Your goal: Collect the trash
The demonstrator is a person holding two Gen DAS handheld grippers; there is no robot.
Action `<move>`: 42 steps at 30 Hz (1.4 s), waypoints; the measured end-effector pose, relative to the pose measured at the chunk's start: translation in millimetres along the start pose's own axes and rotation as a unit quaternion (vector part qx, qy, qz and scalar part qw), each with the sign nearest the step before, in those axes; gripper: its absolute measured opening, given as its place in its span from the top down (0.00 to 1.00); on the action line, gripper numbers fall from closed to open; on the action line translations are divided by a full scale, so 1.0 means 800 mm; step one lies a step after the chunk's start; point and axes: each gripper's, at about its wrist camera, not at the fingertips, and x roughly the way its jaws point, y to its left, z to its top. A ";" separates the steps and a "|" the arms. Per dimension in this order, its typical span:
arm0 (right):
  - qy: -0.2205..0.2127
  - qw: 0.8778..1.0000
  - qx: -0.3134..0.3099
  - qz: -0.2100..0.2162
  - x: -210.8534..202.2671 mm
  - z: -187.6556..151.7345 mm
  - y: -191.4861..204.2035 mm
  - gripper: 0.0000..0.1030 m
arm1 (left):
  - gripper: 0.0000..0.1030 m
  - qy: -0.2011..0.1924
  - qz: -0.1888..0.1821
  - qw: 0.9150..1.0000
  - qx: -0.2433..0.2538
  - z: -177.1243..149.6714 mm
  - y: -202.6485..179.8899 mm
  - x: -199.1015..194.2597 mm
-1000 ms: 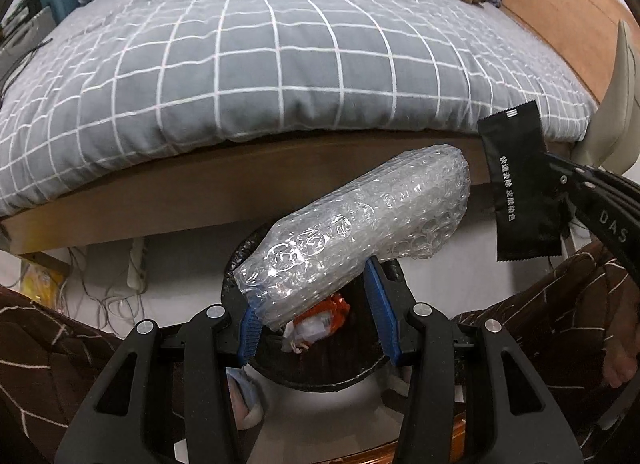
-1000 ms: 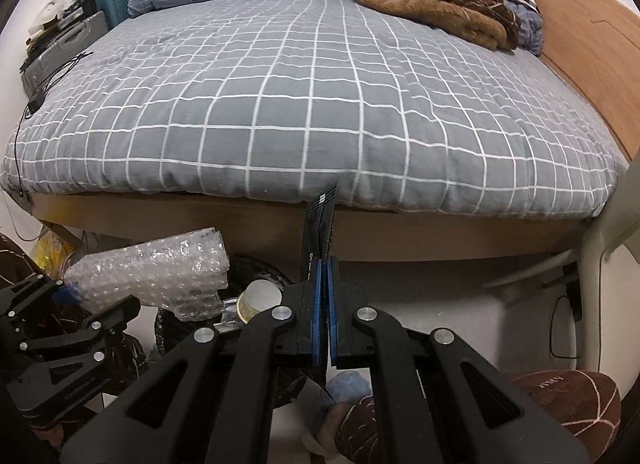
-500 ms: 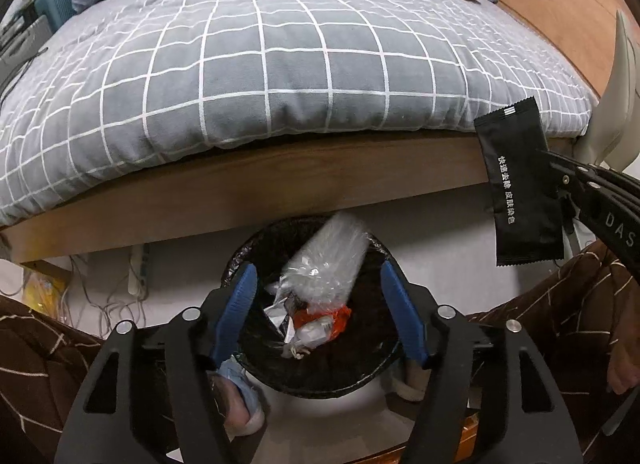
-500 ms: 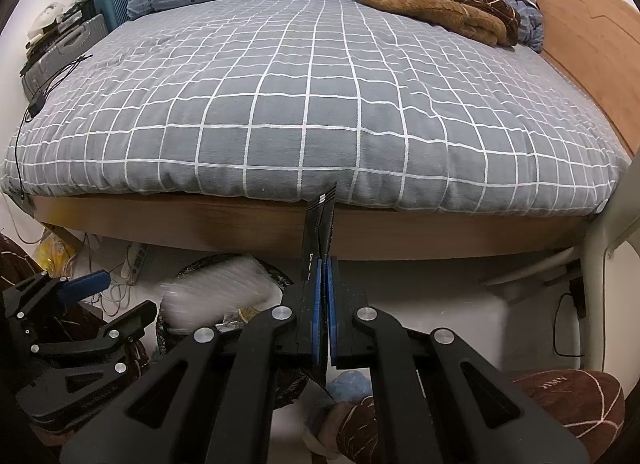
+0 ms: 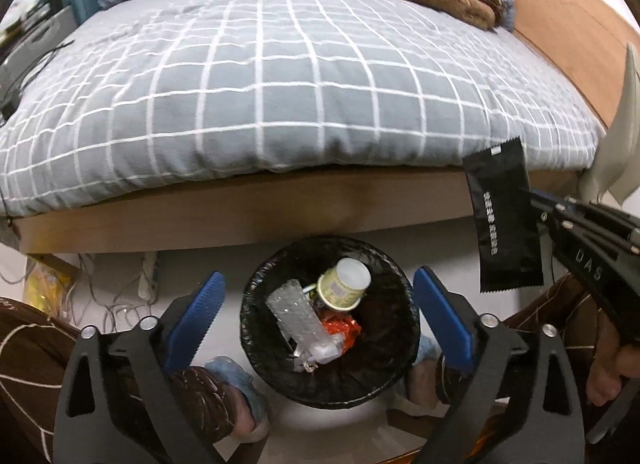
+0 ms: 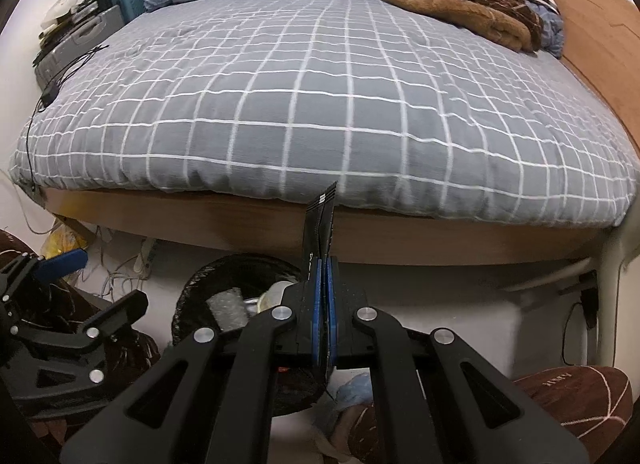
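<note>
A flat black sachet (image 5: 502, 219), matte with a serrated top edge and a column of pale print, stands upright at the right of the left wrist view, clamped edge-on between the blue pads of the right gripper (image 6: 325, 264). Low in the centre of that view sits a round bin (image 5: 276, 376) lined with crinkled black plastic, on the pale floor by the bed. Inside lie a clear roll of bubble wrap (image 5: 298, 314), a paper cup (image 5: 344, 284) on its side and a red-orange scrap (image 5: 340, 326). The left gripper (image 5: 316, 304) hangs above the bin, its jaws opening wide with nothing between them. Above, a grey quilt (image 5: 280, 87) with a white grid drapes over a wooden bed frame (image 5: 240, 211).
</note>
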 end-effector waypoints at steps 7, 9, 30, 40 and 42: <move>0.006 0.999 -0.029 0.022 0.009 0.009 0.046 0.97 | 0.06 -0.010 0.018 0.999 -0.034 0.000 0.044 -0.011; 0.009 0.999 -0.035 0.027 0.012 0.011 0.057 0.97 | 0.06 -0.010 0.022 0.999 -0.042 -0.001 0.056 -0.012; 0.055 0.995 -0.072 0.039 0.049 0.007 0.123 0.85 | 0.06 0.004 0.039 0.997 -0.062 -0.008 0.100 -0.010; 0.028 0.998 -0.045 0.021 0.038 0.014 0.094 0.44 | 0.06 0.001 0.041 0.997 -0.058 -0.006 0.095 -0.007; 0.023 0.999 -0.037 0.017 0.034 0.016 0.085 0.37 | 0.06 -0.003 0.040 0.998 -0.056 -0.002 0.092 -0.009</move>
